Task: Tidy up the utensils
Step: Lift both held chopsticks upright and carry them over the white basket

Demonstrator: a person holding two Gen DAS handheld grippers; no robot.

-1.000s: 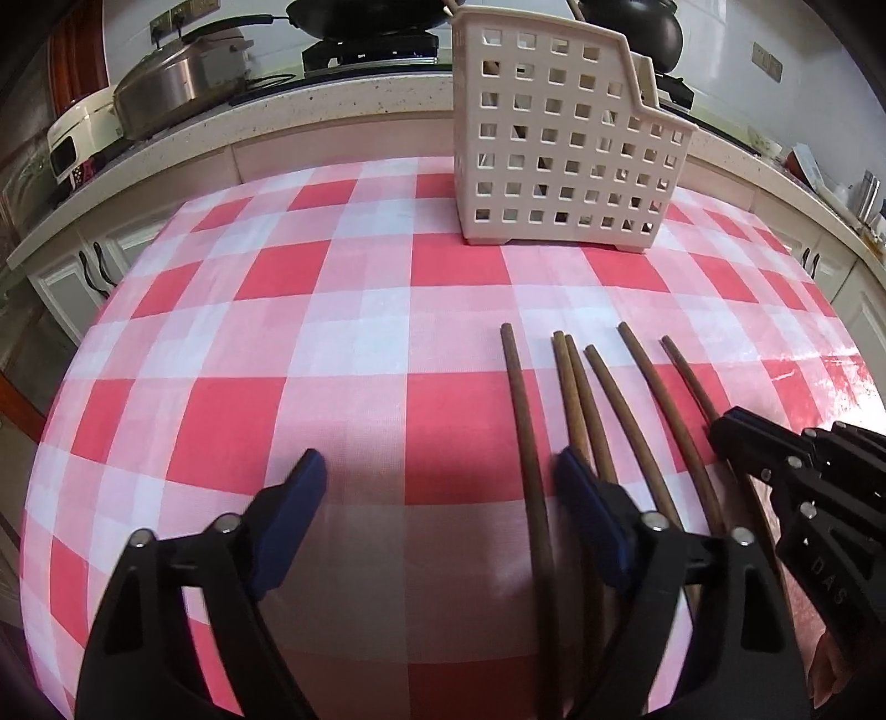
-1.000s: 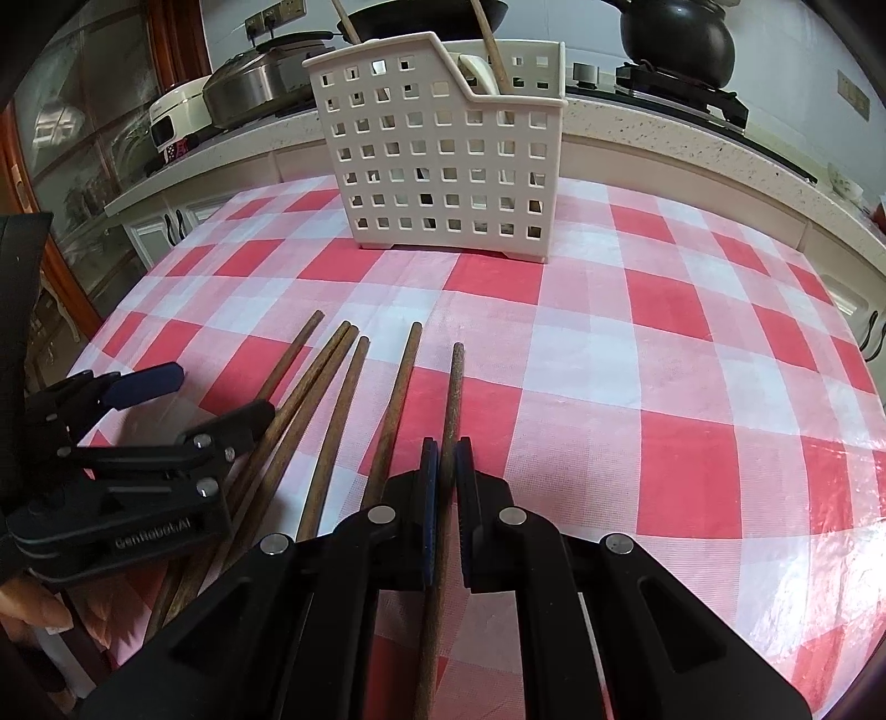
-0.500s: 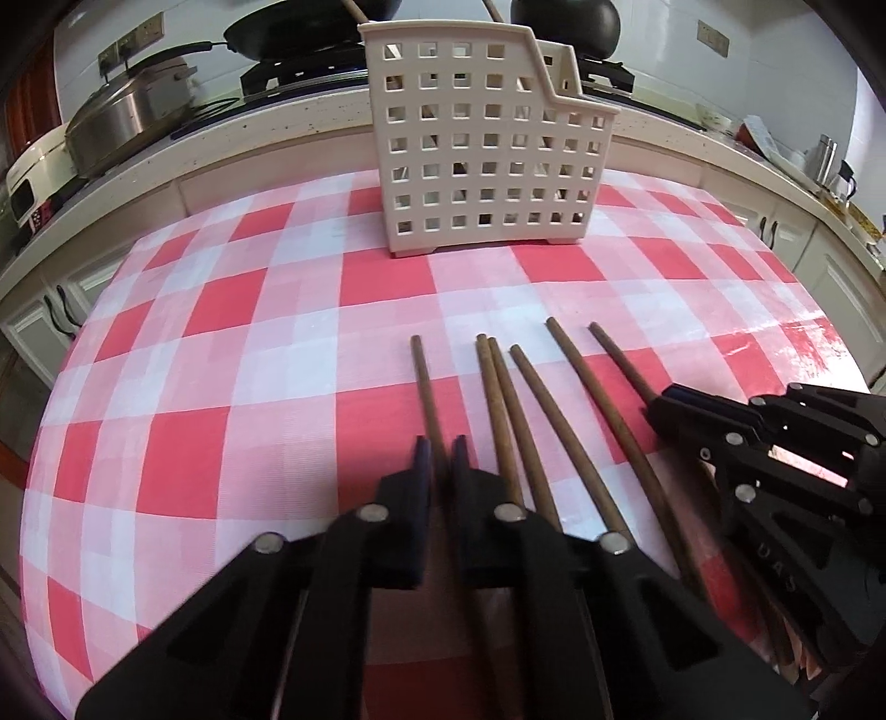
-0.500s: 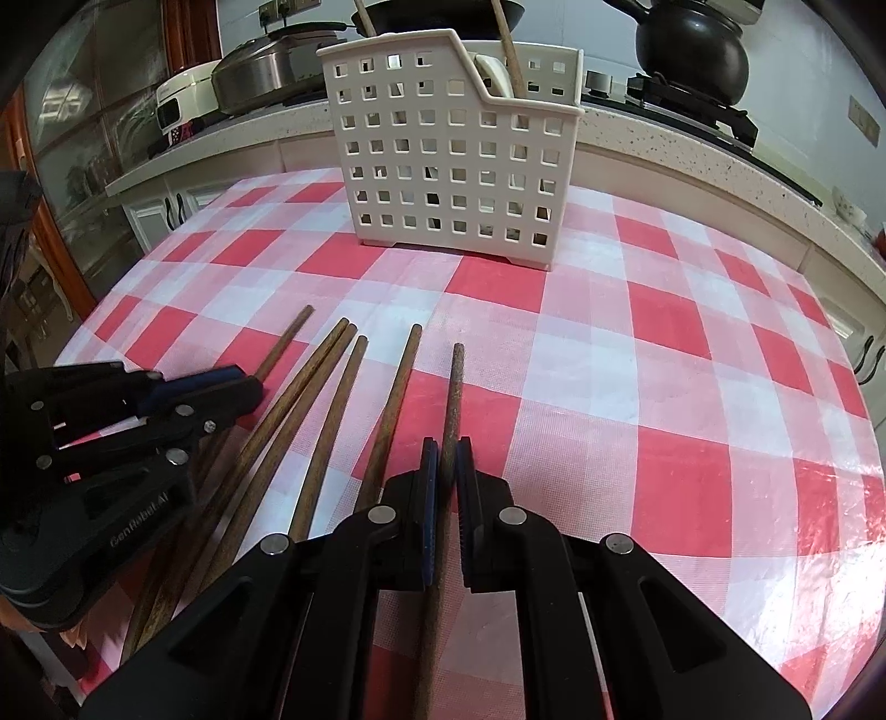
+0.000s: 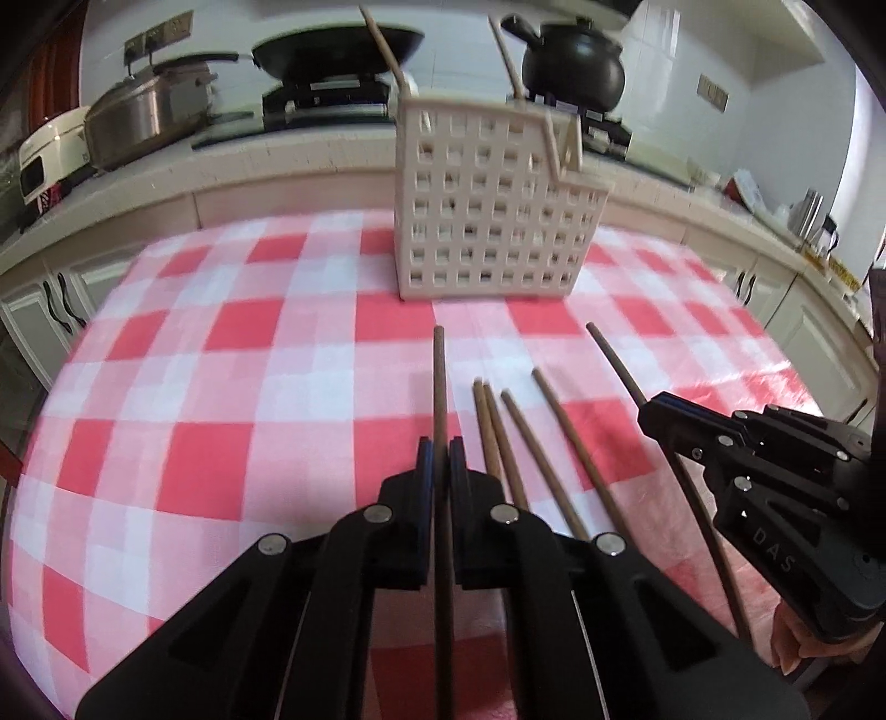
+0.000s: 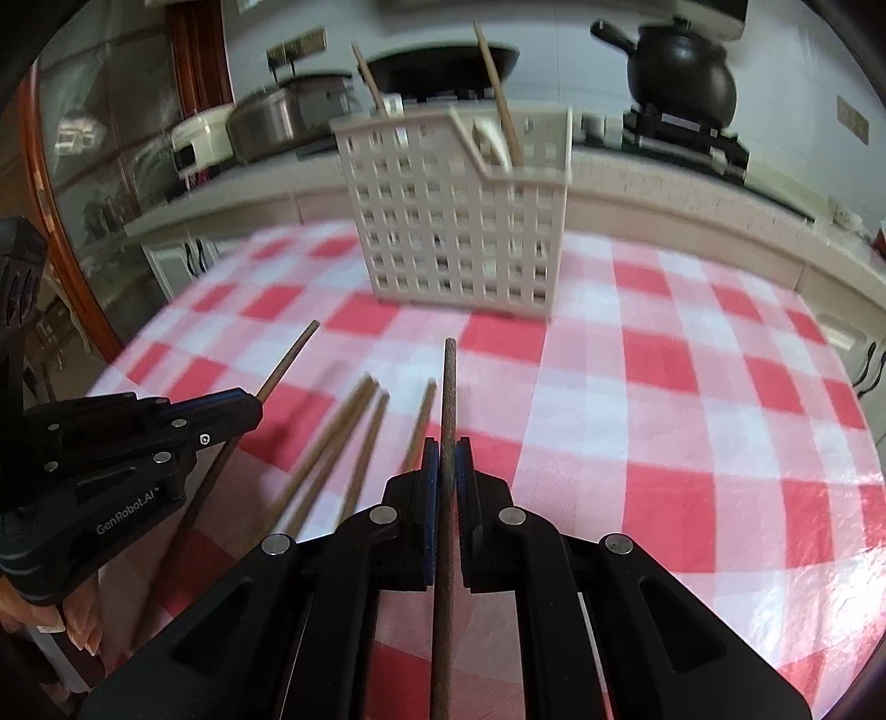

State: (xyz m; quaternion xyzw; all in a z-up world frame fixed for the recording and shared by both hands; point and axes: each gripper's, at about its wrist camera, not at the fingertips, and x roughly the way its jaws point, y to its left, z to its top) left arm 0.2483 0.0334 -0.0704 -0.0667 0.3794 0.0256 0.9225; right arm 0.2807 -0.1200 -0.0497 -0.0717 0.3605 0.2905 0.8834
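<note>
My left gripper [image 5: 441, 450] is shut on a brown chopstick [image 5: 439, 387] and holds it above the checked tablecloth. My right gripper [image 6: 447, 450] is shut on another brown chopstick [image 6: 448, 399], also lifted; it shows in the left wrist view [image 5: 614, 360] too. Several more chopsticks [image 5: 520, 437] lie on the cloth between the two grippers. The white perforated utensil basket [image 5: 487, 221] stands upright at the far side of the table, with two chopsticks [image 6: 498, 88] sticking up out of it.
The table under the red and white cloth [image 5: 249, 387] ends at a kitchen counter [image 5: 249, 160] behind the basket. On the counter are a steel pan [image 5: 144, 122], a wok [image 5: 332, 50] and a black pot [image 5: 576, 61]. Cabinets [image 5: 33, 310] flank the table.
My left gripper shut on the leftmost chopstick and lifted it. My right gripper, shut on its chopstick throughout, has lifted it too. Both grippers rose and tilted toward the basket.
</note>
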